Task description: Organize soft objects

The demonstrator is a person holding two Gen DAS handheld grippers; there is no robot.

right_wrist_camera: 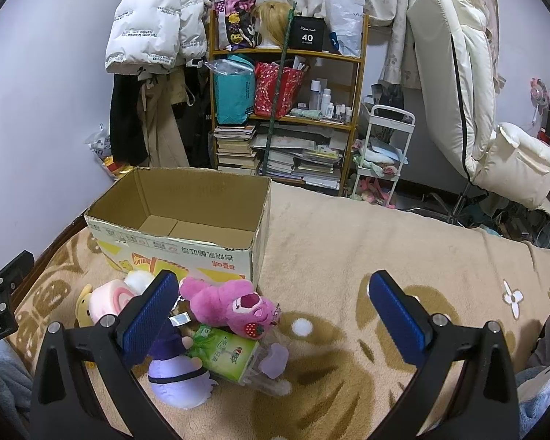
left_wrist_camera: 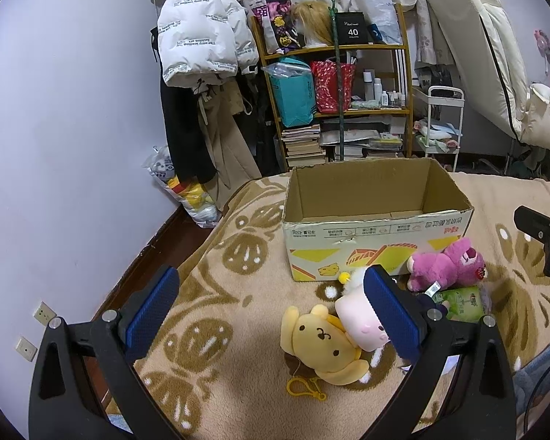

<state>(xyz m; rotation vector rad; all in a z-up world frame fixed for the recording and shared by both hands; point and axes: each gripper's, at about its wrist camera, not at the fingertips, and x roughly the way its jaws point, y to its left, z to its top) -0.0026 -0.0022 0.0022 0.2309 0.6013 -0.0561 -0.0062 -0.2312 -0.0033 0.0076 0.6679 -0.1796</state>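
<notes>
Both grippers hang wide open and empty over a bed covered by a tan blanket (right_wrist_camera: 366,242). The left gripper (left_wrist_camera: 271,308) frames the lower middle of its view, where a yellow dog plush (left_wrist_camera: 326,344) lies against a pink roll plush (left_wrist_camera: 359,322). The right gripper (right_wrist_camera: 271,311) sits above a pink bear plush (right_wrist_camera: 234,304), a green tissue pack (right_wrist_camera: 223,352) and a purple plush (right_wrist_camera: 176,374). Just behind them stands an open, empty cardboard box (right_wrist_camera: 187,253).
</notes>
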